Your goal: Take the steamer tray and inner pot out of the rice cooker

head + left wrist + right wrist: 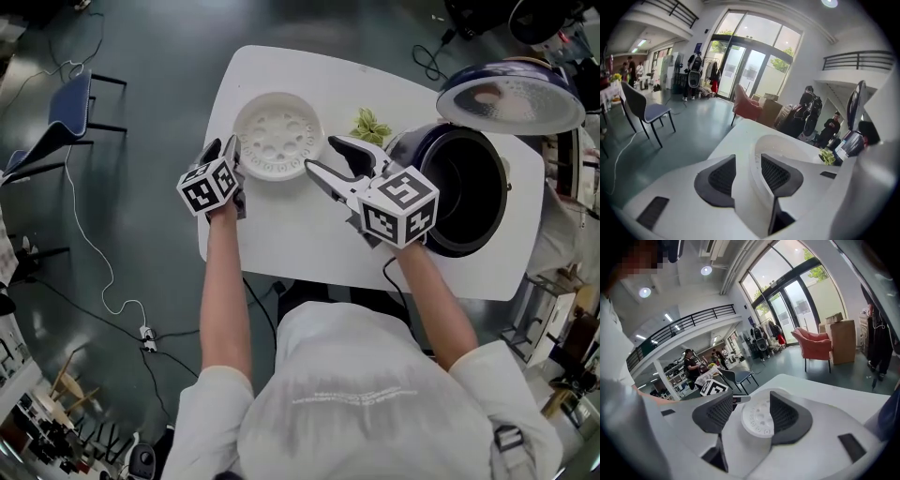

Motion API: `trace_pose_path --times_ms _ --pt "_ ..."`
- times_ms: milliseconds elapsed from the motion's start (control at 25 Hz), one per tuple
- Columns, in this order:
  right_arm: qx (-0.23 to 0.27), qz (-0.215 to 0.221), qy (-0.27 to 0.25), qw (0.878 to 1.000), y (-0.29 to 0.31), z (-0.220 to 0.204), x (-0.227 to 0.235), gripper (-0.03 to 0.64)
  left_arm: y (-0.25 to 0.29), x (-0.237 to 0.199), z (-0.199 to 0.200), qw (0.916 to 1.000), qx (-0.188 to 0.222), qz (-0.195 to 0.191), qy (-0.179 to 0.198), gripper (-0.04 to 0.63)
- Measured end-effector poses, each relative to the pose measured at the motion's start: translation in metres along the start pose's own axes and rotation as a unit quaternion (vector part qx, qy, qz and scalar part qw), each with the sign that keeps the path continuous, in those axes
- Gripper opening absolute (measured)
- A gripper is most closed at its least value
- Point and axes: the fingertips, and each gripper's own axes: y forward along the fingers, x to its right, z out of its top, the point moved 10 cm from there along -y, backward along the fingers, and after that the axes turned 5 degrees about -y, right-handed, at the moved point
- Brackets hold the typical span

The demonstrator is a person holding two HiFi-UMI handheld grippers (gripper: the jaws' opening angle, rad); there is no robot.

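The white perforated steamer tray (278, 136) sits on the white table (281, 234), left of the rice cooker (461, 187). The cooker's lid (511, 97) stands up, and the dark inner pot (473, 183) is inside the body. My left gripper (228, 148) is at the tray's left rim. In the left gripper view that rim (755, 154) stands between the jaws of the left gripper (749, 173), which are parted and not pressing. My right gripper (322, 153) is open just right of the tray; the tray (758, 420) shows beyond its empty jaws.
A small green leafy item (370, 124) lies on the table between the tray and the cooker. A blue chair (66, 117) stands on the floor at left, with cables trailing below it. People and furniture fill the far room.
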Motion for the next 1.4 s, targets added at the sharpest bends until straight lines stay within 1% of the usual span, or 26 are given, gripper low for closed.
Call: trace_pose_path --times_ms 120,280,520,640,800,960,1080,1240,1400 --pt "0.014 -0.006 -0.009 1.000 -0.012 0.007 -0.010 0.242 -0.020 0.004 0.009 0.9989 0.010 0.005 0.045 0.184" --pt "0.026 -0.016 -0.025 0.999 -0.036 0.011 -0.015 0.242 -0.047 0.025 0.019 0.9954 0.036 -0.019 0.087 0.183" --pt "0.046 -0.051 -0.062 0.996 -0.080 0.020 -0.010 0.242 -0.078 0.065 0.031 0.9872 0.065 -0.066 0.130 0.181" --pt "0.056 -0.075 -0.079 0.992 -0.109 0.023 -0.007 0.242 -0.097 0.086 0.037 0.9810 0.080 -0.091 0.152 0.179" --pt "0.075 -0.115 -0.082 0.987 -0.149 0.025 -0.001 0.242 -0.120 0.112 0.050 0.9720 0.108 -0.119 0.172 0.179" --pt "0.091 -0.160 -0.081 0.980 -0.199 0.021 0.015 0.242 -0.129 0.159 0.060 0.9592 0.128 -0.151 0.202 0.178" --pt "0.103 -0.197 -0.079 0.972 -0.233 0.018 0.033 0.242 -0.123 0.200 0.069 0.9467 0.139 -0.179 0.229 0.174" --pt "0.115 -0.240 -0.079 0.961 -0.268 0.014 0.039 0.242 -0.123 0.248 0.073 0.9248 0.151 -0.229 0.264 0.163" --pt "0.121 -0.283 -0.073 0.949 -0.309 0.001 0.035 0.241 -0.130 0.293 0.064 0.9030 0.148 -0.279 0.291 0.163"
